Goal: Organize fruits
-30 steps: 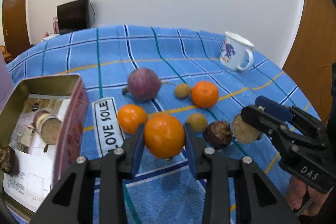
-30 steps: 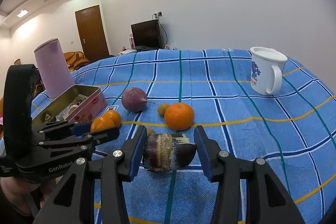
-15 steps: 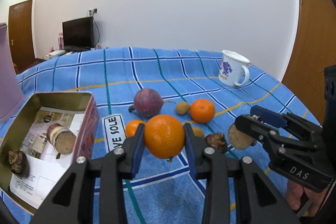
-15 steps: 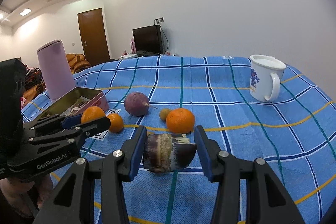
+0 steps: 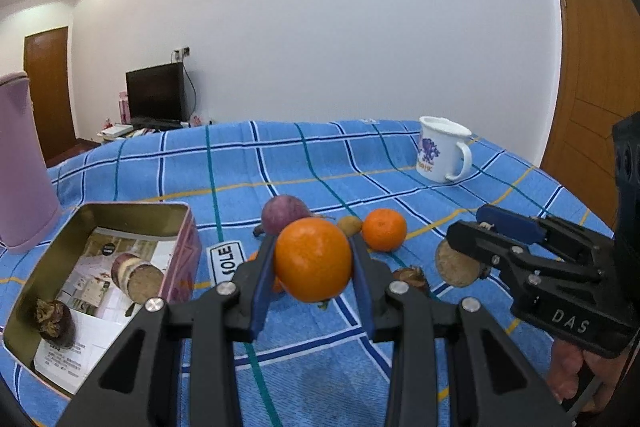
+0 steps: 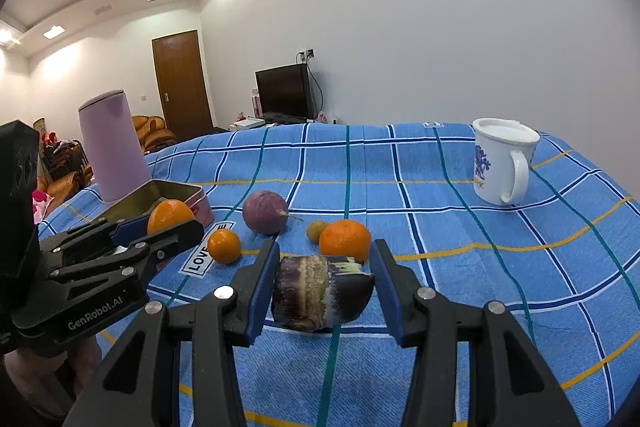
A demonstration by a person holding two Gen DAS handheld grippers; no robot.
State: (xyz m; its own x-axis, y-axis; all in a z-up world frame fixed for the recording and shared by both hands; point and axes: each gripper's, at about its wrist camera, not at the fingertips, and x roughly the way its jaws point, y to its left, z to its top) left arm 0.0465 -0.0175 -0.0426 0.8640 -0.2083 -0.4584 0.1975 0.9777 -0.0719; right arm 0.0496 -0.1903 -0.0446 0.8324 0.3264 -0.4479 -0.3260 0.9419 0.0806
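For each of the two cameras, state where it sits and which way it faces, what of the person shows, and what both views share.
Left wrist: sits on the left gripper, looking forward and slightly down across the blue checked cloth; jaws closed on an orange; open tin at left; right gripper and a hand at right.
Right wrist: sits on the right gripper, same direction; jaws hold a dark fruit chunk; left gripper at left.
Shared: white mug, purple fruit, loose orange, tin, television.
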